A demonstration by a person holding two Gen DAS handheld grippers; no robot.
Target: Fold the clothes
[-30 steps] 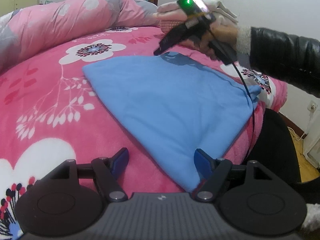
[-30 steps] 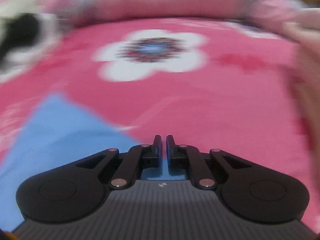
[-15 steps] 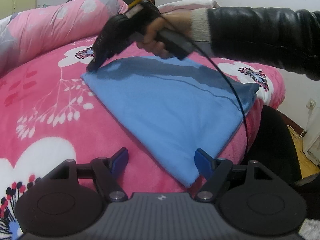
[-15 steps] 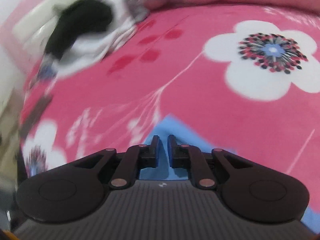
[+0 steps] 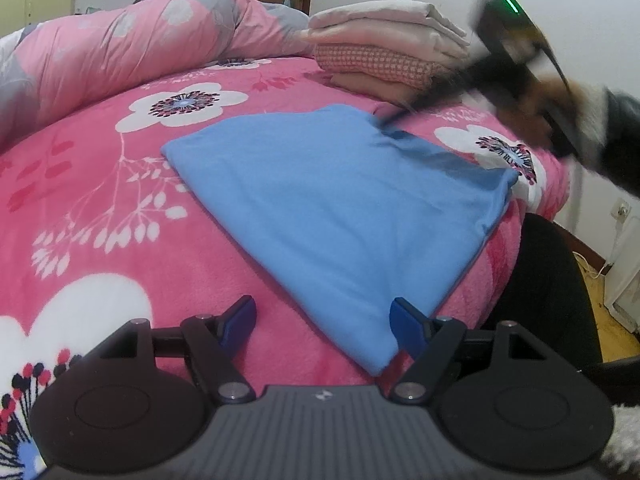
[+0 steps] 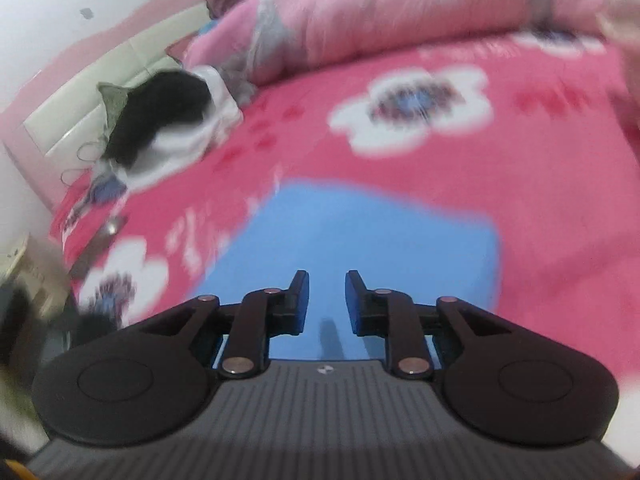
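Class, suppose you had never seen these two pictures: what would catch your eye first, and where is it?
First comes the blue cloth, lying flat in the middle of the pink flowered bedspread. Next, the left tongs gape wide at its near corner, while the blurred right tongs reach its far edge. Behind that, folded clothes are stacked beside a rumpled pink quilt.

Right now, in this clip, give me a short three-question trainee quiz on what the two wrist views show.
1. True or false: the left gripper is clamped on the blue cloth.
2. The folded stack lies: A) beyond the cloth, B) on the floor, C) on the cloth.
3. Fill in: the right gripper points over the ____ cloth.

Key: 1 false, it is open. 2 A. 3 blue.
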